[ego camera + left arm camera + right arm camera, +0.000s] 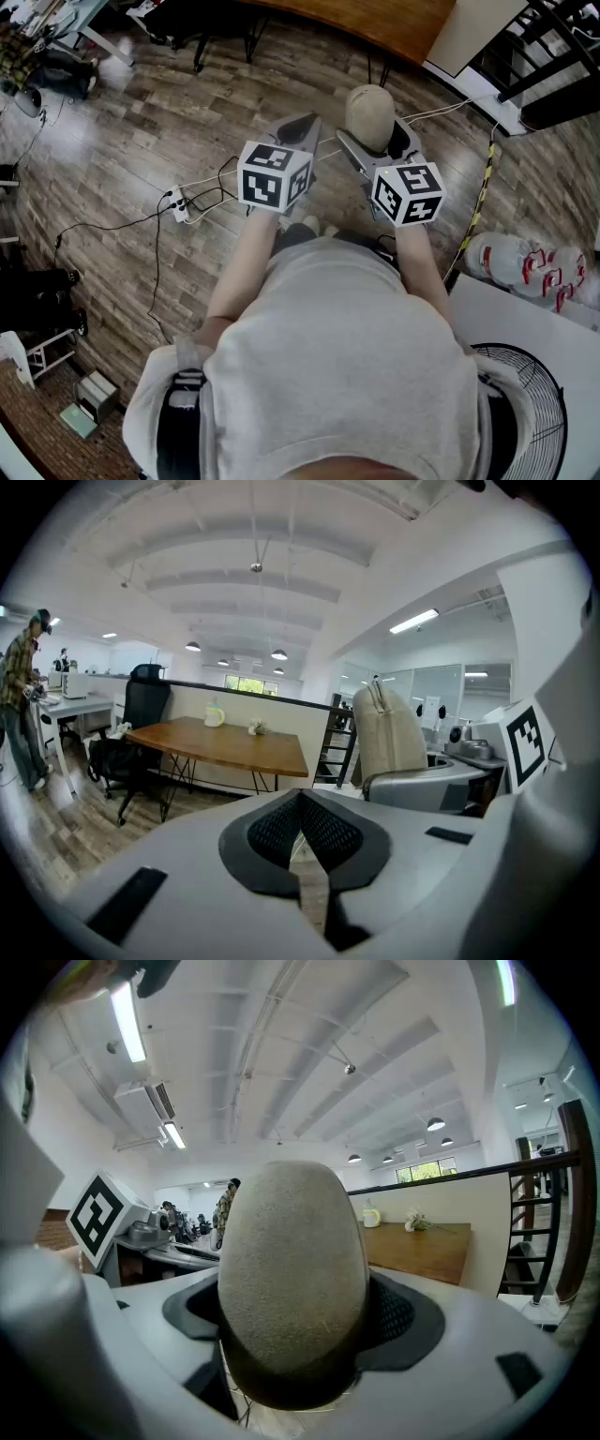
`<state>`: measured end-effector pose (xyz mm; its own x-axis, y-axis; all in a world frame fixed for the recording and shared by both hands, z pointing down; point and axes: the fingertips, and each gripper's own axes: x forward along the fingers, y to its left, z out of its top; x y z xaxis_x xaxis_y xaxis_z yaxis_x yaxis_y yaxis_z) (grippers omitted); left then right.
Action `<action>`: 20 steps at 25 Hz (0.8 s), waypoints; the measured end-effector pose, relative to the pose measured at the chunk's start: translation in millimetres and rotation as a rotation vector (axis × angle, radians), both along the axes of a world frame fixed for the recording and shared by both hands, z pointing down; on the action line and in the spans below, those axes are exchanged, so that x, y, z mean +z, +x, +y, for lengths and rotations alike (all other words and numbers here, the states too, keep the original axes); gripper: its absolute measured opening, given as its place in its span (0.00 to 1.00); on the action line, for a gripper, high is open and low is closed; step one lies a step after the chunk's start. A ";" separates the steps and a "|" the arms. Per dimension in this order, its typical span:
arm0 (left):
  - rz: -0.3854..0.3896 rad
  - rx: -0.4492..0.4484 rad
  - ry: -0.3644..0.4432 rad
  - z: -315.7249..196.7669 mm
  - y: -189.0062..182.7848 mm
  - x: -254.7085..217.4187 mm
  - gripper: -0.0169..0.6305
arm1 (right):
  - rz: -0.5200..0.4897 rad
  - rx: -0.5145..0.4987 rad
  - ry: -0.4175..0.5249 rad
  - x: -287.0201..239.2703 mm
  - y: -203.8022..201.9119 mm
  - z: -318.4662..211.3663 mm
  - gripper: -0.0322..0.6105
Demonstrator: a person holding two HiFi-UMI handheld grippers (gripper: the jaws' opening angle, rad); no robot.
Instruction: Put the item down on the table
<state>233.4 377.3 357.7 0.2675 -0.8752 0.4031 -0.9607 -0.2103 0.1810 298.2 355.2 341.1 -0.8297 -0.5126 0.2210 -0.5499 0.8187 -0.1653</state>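
The task has barely begun, as far as the views show. The right gripper [380, 145] has its jaws spread wide and clamped on the item [292, 1279] - a beige, egg-shaped thing with a felt-like surface, standing upright between the pads. It is carried in the air in front of the person, with only the plank floor [169, 122] beneath it and no worktop under it.

The left gripper [302, 808] carries nothing. Its jaws are pressed together, pad against pad, and it hangs just beside the right one, on the person's left.

A wooden worktop [220, 742] stands well apart, ahead across the room. The edge of a white surface [511, 314] shows near the person's right side in the head view and may be another worktop. Which of the two is meant cannot be told.

So the grasp is made, and everything else is left. The item must be brought over a worktop and lowered until its base rests there, and then the jaws must let go - with its rounded shape it may tip or roll if set down off its base.
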 end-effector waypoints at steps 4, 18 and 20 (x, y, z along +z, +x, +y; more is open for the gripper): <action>0.013 -0.012 -0.008 4.0 -1.7 3.5 0.04 | 0.005 -0.004 -0.007 1.4 -0.3 2.8 0.69; 0.058 0.004 0.038 -6.8 -11.7 -0.7 0.04 | 0.025 -0.058 0.026 -1.1 -20.1 0.1 0.69; 0.064 0.004 0.045 -9.6 -14.6 -2.1 0.04 | 0.016 -0.053 0.021 -2.7 -20.9 -3.2 0.69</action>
